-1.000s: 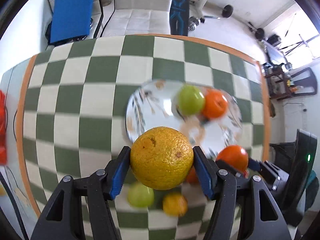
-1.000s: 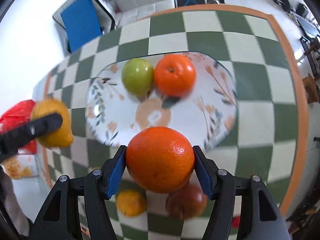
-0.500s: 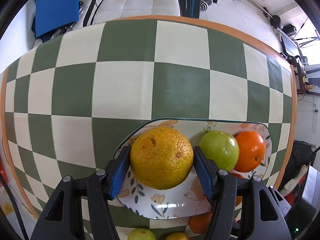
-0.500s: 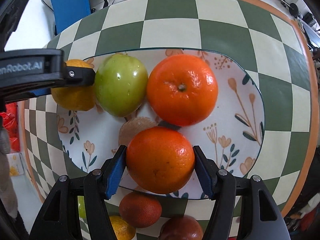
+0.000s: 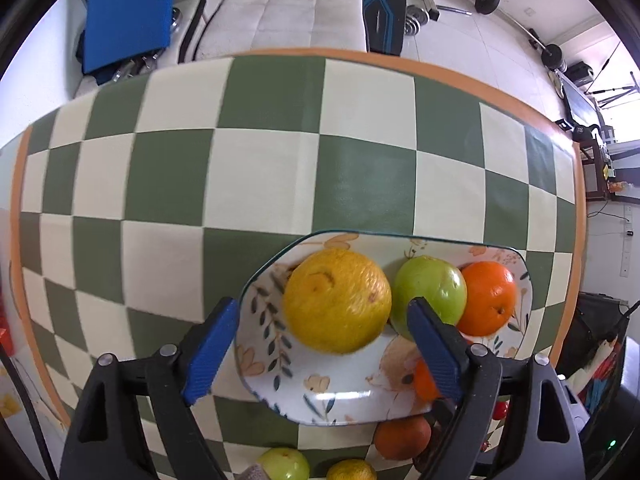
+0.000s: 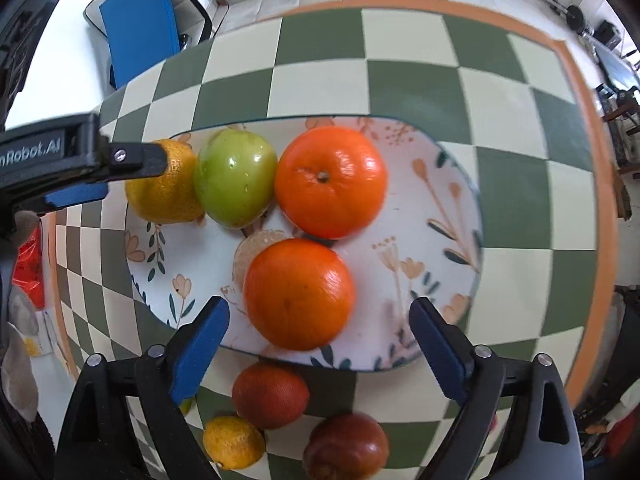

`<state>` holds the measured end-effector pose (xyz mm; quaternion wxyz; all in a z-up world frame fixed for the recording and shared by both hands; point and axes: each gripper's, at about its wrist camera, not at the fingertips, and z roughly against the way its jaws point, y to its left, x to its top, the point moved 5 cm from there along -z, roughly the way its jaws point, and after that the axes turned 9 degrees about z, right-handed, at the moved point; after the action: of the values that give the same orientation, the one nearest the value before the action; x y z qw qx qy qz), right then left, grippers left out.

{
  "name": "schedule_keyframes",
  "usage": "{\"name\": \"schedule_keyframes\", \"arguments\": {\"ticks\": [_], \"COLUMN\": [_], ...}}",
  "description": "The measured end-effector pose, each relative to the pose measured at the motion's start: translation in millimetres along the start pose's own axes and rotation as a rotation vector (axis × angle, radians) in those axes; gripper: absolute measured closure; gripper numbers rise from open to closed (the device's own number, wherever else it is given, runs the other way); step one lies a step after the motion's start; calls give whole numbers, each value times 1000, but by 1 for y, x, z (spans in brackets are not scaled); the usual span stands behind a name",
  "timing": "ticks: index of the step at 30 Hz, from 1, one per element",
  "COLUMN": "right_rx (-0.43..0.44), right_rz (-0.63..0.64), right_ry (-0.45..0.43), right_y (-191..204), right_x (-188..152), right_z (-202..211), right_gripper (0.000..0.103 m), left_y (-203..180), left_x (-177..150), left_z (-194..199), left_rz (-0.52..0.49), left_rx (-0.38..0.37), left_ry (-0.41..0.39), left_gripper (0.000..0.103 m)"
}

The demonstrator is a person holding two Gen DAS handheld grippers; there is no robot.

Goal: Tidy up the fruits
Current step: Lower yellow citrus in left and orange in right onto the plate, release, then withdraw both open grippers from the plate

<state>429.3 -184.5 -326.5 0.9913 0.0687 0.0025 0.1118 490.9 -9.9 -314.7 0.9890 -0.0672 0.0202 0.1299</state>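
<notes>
both grippers' blue fingers (image 6: 200, 354) spread wide, empty; glossy orange (image 6: 299, 294) on floral plate (image 6: 448, 216)

Home: sofa (image 5: 288, 12), barbell weights (image 5: 488, 0) (gym corner).

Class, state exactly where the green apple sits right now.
In the right wrist view the green apple lies on the floral plate, between the yellow orange and an orange.

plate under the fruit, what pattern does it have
The white oval plate has painted orange flowers and dark green leaves, with a thin dark rim; it shows best in the right wrist view.
</notes>
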Motion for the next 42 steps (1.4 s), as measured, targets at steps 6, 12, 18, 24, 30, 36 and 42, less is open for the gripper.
{"name": "schedule_keyframes", "arguments": {"ticks": [6, 12, 18, 24, 30, 36, 42], "right_rx": [-64, -96, -109, -134, -133, -121, -63], "right_rz": [-12, -16, -14, -14, -20, -17, -39], "right_ry": [-67, -134, -210, -289, -353, -404, -400], "right_y": [-8, -3, 13, 20, 26, 35, 31], "right_x": [-17, -42, -71, -95, -122, -142, -150], "right_z": [36, 69, 105, 146, 184, 212, 212], "right_gripper": [9, 9, 9, 9, 9, 9, 9], "left_y": [11, 19, 19, 11, 8, 8, 12], "left_x": [-32, -79, -118, -149, -176, -195, -203], "left_z": [39, 74, 105, 138, 171, 194, 196], "left_rz": [-3, -19, -35, -59, -65, -70, -45], "left_rx": [19, 60, 56, 34, 21, 8, 16], "left_ry": [-123, -241, -321, -383, -455, -502, -509], "left_gripper": [17, 17, 17, 17, 17, 17, 17]}}
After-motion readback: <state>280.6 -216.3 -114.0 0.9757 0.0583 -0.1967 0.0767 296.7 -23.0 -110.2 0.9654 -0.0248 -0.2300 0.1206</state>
